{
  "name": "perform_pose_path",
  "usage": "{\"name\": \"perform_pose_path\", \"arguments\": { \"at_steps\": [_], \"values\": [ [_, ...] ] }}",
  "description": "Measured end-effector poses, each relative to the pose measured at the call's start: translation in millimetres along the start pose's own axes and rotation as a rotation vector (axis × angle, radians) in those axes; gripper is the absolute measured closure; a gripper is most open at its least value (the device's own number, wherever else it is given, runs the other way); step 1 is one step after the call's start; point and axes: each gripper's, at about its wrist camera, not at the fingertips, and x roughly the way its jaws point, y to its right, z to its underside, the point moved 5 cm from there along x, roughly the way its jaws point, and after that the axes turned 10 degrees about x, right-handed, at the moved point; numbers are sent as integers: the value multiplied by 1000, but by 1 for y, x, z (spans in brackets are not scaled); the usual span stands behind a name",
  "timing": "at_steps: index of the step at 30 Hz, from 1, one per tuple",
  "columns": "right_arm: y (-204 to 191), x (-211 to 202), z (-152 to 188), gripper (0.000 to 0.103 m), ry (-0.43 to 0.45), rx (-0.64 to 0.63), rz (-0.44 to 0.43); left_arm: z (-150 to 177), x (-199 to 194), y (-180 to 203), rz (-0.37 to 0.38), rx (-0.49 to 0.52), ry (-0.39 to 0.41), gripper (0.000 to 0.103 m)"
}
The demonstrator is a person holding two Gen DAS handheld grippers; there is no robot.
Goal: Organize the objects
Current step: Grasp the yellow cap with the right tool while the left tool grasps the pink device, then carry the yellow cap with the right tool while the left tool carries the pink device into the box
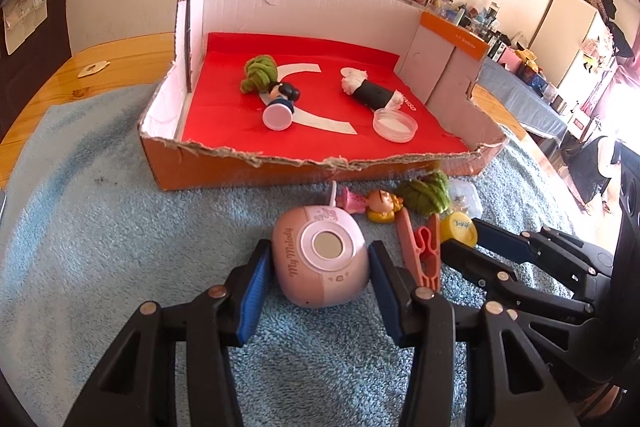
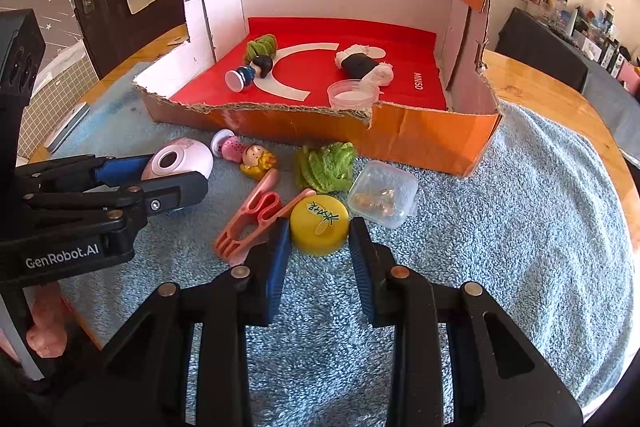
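Note:
A pink rounded "My Melody" device [image 1: 320, 267] lies on the blue towel [image 1: 120, 227] in front of the orange cardboard box [image 1: 240, 167]. My left gripper [image 1: 320, 251] has its blue pads pressed on both sides of the device; the right wrist view shows the same grip [image 2: 176, 171]. A yellow bottle cap [image 2: 318, 227] sits between the pads of my right gripper [image 2: 320, 227], which is shut on it. In the left wrist view that gripper [image 1: 464, 235] reaches in from the right around the cap [image 1: 460, 227].
Between the grippers lie a pink clothes peg [image 2: 256, 219], a small doll [image 2: 248, 157], green yarn [image 2: 324, 167] and a clear lidded case [image 2: 382, 195]. On the box's red floor are a figure with green yarn [image 1: 272, 91], a black-and-white bundle [image 1: 372, 91] and a clear lid [image 1: 394, 125].

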Motion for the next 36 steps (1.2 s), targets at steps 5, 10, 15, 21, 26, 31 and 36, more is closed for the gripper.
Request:
{"name": "perform_pose_path", "arguments": {
  "at_steps": [5, 10, 15, 21, 26, 31, 36],
  "values": [
    [-4, -6, -3, 74, 12, -12, -4, 0, -8, 0, 4, 0, 12, 53],
    [-11, -12, -6, 74, 24, -17, -20, -3, -16, 0, 9, 1, 28, 53],
    [-14, -17, -10, 74, 30, -17, -30, -6, -23, 1, 14, 2, 42, 53],
    [-16, -22, -15, 74, 38, -16, -41, -11, -29, 2, 17, 10, 58, 53],
    [-18, -26, -21, 74, 47, -16, -49, -16, -34, 4, 18, 19, 73, 53],
    [-19, -29, -27, 74, 57, -15, -59, -21, -36, 5, 16, 30, 82, 53],
    [-19, -31, -33, 74, 60, -12, -71, -29, -36, 3, 17, 30, 88, 53]
  ]
}}
